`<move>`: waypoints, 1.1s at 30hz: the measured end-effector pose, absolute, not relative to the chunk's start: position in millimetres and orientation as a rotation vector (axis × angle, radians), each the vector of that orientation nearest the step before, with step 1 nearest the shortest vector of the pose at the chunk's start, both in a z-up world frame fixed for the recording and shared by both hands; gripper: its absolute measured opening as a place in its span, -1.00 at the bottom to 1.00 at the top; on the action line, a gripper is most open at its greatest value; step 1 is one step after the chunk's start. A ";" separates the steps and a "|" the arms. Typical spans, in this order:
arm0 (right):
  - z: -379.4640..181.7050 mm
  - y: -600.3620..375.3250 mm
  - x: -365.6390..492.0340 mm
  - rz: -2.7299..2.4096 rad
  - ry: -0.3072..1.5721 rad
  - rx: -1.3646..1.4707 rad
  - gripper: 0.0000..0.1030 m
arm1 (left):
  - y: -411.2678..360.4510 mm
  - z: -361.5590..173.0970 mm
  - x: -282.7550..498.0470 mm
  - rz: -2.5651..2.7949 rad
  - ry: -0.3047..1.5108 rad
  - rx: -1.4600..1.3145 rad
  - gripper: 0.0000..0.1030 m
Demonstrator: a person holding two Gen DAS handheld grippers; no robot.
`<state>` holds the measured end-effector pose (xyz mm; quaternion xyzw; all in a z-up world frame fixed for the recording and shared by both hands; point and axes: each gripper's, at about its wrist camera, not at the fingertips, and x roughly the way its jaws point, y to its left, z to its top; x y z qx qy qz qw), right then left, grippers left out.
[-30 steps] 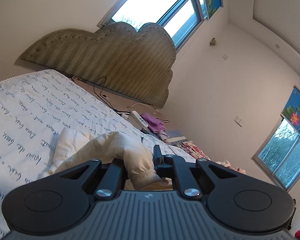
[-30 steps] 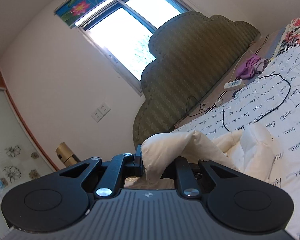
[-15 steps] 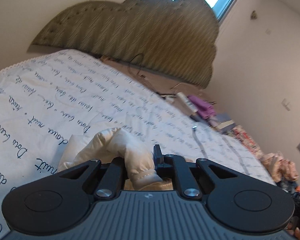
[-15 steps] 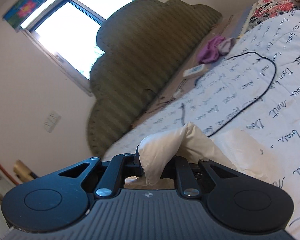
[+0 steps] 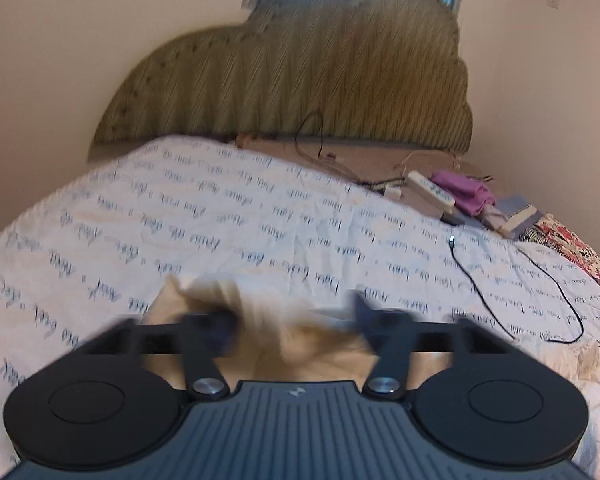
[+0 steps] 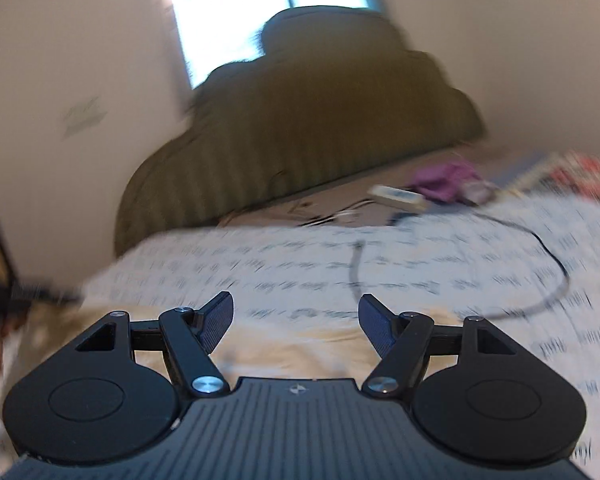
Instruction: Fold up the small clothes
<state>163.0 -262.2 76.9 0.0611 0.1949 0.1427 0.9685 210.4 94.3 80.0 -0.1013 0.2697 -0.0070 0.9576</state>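
A small cream garment (image 5: 220, 300) lies on the white bedsheet (image 5: 260, 220) printed with blue script. In the left wrist view my left gripper (image 5: 296, 320) hangs just over it, jaws opening wide and blurred; a fold of the cloth still sits loose between them, pressed by neither pad. In the right wrist view my right gripper (image 6: 296, 324) is also opening, nothing between its pads, and the cream garment (image 6: 292, 344) lies flat on the sheet beneath and behind the fingers.
An olive padded headboard (image 5: 300, 80) stands at the far end under a window. A black cable (image 5: 540, 292) loops across the sheet on the right. A white power strip (image 5: 430, 188), purple cloth (image 5: 464, 194) and patterned fabrics (image 5: 564, 240) lie by the bed's far right.
Both grippers were shut on folds of the cream garment; both have swung down toward the bed and opened. The garment has dropped from them onto the sheet.
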 end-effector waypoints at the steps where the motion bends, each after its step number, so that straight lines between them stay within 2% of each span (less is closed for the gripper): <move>1: 77.6 -240.7 164.3 0.322 0.404 0.048 0.37 | 90.0 82.2 209.5 0.012 0.499 -0.193 1.00; 3: 72.6 -210.9 170.6 0.355 0.426 -0.041 0.36 | 84.7 85.0 209.6 0.077 0.458 -0.153 1.00; 7: 51.7 -183.0 204.0 0.339 0.523 -0.063 0.33 | 70.7 84.6 214.1 0.109 0.502 -0.050 1.00; 13: 19.1 -169.9 215.0 0.317 0.564 -0.093 0.41 | 19.2 49.4 212.1 0.084 0.524 0.192 1.00; 19: 5.7 -170.1 214.5 0.310 0.575 -0.082 0.43 | 5.3 15.2 219.5 0.084 0.584 0.205 1.00; 33: -13.7 -167.5 221.5 0.298 0.578 -0.073 0.54 | 19.0 -11.6 220.3 0.074 0.595 0.114 1.00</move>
